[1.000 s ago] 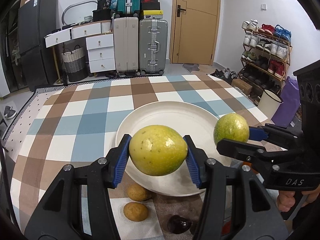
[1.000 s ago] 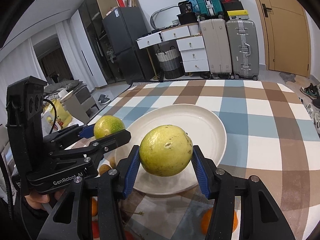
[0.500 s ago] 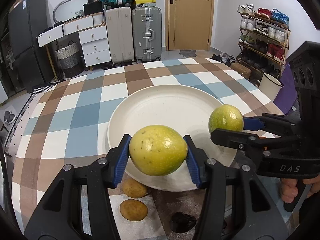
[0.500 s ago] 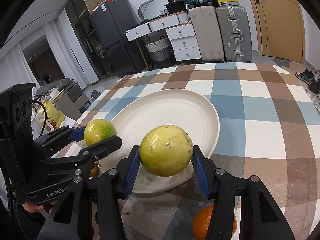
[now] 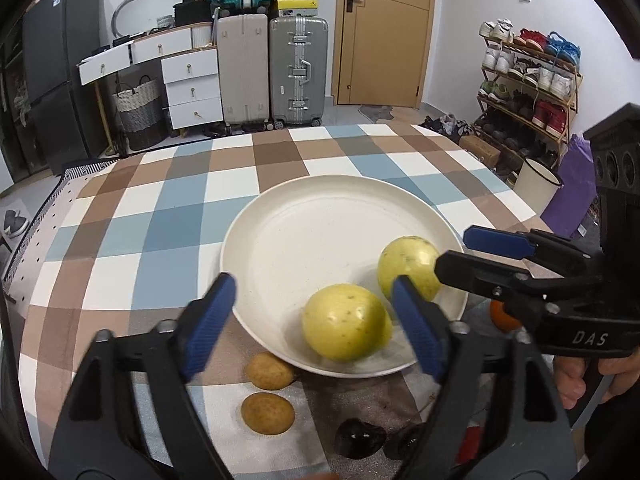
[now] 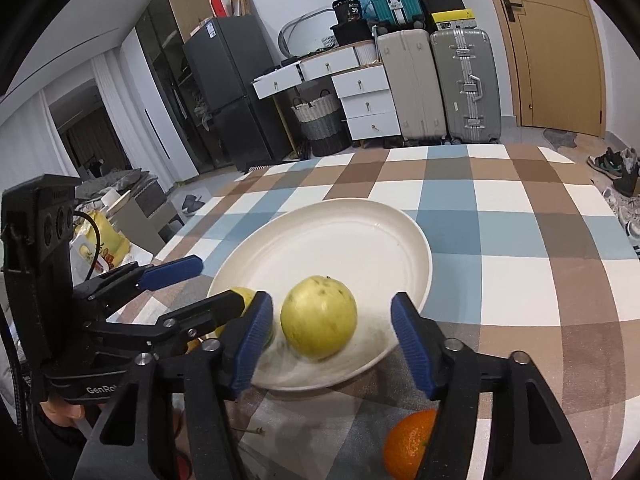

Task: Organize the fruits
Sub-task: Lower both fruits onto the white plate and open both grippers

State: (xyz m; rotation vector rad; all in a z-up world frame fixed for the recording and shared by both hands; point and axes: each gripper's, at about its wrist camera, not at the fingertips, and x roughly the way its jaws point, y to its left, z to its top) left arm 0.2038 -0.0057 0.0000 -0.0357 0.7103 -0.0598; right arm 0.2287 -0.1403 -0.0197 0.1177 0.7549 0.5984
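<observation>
Two yellow-green round fruits lie in the near part of a wide white plate on a bench covered with a checked cloth of blue, brown and white.

From the left wrist camera, the nearer fruit sits against the plate's near rim, between the blue pads of the left hand-held gripper, whose jaws are opening; neither pad touches it. The second fruit lies just beyond it to the right, with the right hand-held gripper reaching in from the right; its dark lower finger crosses in front of that fruit.

This view alone shows what lies on the cloth near the plate: two brown rounded fruits and a dark glossy fruit further right. Part of an orange peeks out behind the right tool, and a person's hand grips its handle. A shoe rack stands at the far right.

From the right wrist camera, the second fruit rests in the plate between the right hand-held gripper's blue pads, clear of both; these jaws are opening too. The left tool comes in from the left and hides most of the other fruit. Here the orange shows more fully, on the cloth near the plate's right side. A dark fridge stands at the far left, seen better here.

Both views show suitcases and white drawers beyond the bench.
</observation>
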